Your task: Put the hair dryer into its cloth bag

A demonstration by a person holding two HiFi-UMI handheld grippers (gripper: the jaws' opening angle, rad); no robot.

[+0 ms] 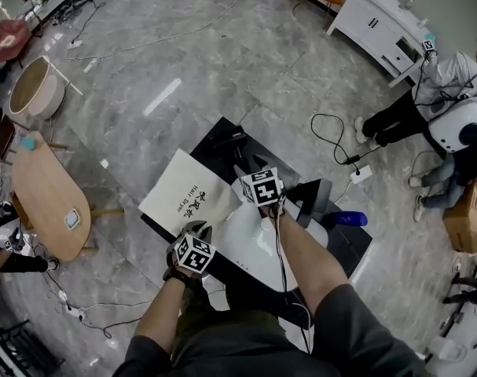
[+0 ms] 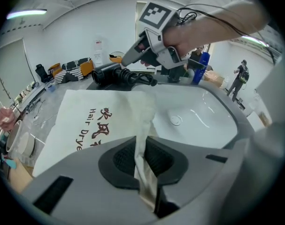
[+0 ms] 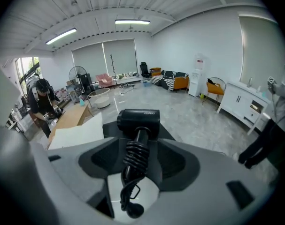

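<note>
The white cloth bag (image 1: 185,195) printed "Hair Dryer" lies flat on the black counter, left of the sink. My left gripper (image 2: 143,158) is shut on a bunched strip of the bag's near edge (image 2: 141,139); in the head view it (image 1: 197,230) sits at the bag's near corner. The black hair dryer (image 3: 138,118) lies at the counter's far end, cord wound round its handle (image 3: 135,156). My right gripper (image 3: 138,146) is open, with the handle lying between its fingers and no pad pressing. From the left gripper view, the right gripper (image 2: 133,57) hangs over the dryer (image 2: 115,74).
A white sink basin (image 2: 194,121) fills the counter's right half, with a black faucet (image 1: 313,199) and a blue bottle (image 1: 346,219) beyond it. A wooden table (image 1: 45,199) stands at the left. People (image 1: 442,116), a cardboard box (image 1: 467,218) and floor cables (image 1: 332,140) are to the right.
</note>
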